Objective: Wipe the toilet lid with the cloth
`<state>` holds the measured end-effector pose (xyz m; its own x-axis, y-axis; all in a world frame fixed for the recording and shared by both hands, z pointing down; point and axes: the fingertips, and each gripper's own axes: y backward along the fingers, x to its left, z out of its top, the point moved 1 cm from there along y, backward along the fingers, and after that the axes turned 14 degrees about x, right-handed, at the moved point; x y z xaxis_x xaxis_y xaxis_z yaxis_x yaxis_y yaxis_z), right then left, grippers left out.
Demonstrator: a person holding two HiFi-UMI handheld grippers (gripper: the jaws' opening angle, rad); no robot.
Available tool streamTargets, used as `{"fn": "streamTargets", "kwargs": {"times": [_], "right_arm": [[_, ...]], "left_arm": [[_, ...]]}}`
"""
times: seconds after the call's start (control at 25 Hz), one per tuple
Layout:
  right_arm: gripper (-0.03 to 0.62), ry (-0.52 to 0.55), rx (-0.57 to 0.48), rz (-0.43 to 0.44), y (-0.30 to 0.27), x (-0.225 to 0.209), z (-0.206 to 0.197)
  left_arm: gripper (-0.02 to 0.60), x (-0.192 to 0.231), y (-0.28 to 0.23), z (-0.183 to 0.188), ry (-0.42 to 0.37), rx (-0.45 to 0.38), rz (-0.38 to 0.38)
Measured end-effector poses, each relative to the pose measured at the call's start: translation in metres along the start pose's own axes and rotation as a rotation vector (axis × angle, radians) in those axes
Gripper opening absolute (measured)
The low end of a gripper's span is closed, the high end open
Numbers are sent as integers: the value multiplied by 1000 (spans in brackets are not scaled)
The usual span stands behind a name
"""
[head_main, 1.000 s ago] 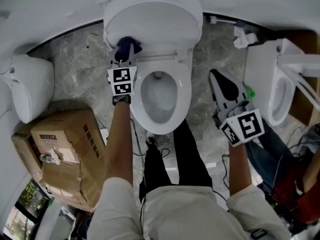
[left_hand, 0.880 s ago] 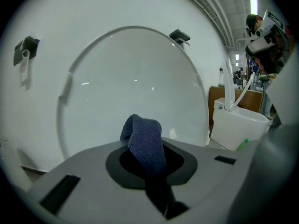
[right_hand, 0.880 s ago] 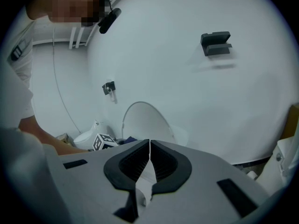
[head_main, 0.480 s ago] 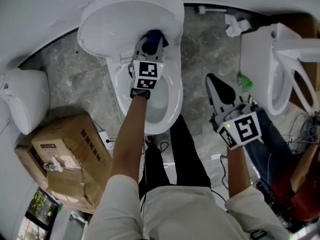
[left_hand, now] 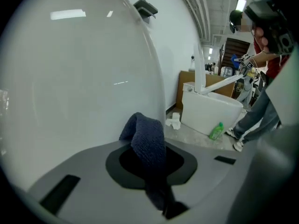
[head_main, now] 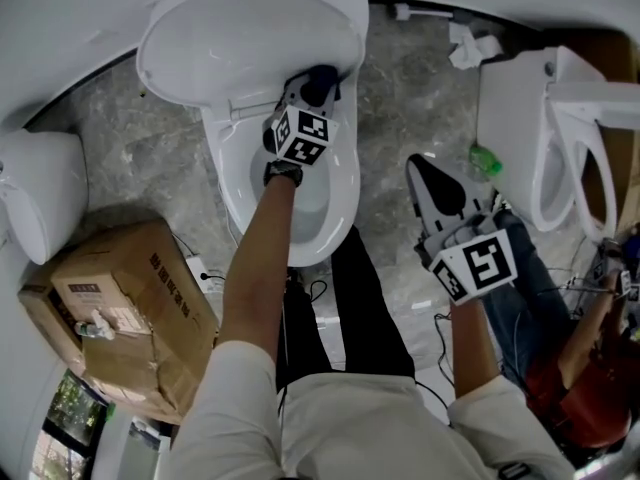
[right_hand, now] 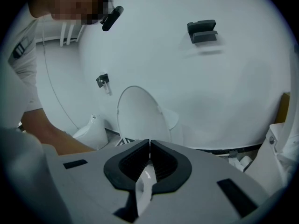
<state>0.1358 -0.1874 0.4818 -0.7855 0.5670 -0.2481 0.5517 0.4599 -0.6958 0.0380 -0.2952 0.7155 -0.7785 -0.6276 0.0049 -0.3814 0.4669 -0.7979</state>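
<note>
Over a white ceramic toilet bowl (head_main: 335,203), the left gripper (head_main: 312,88) is clamping a dark blue terry cloth (head_main: 322,74) in closed jaws. The fabric is bulging forward at the lower right edge of the raised white oval toilet lid (head_main: 250,38). Off to the side, the right gripper (head_main: 420,166) is hanging closed and empty. Only the left gripper view is showing the cloth just beside the lid's glossy face; contact is unclear.
</note>
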Motion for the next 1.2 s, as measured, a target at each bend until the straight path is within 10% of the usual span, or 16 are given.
{"fn": "streamTargets", "kwargs": {"times": [0.72, 1.2], "right_arm": [[31, 168, 32, 94, -38, 39, 39], [31, 360, -41, 145, -38, 71, 131]], "left_arm": [[46, 132, 72, -128, 191, 163, 230], [46, 165, 181, -96, 82, 65, 327]]}}
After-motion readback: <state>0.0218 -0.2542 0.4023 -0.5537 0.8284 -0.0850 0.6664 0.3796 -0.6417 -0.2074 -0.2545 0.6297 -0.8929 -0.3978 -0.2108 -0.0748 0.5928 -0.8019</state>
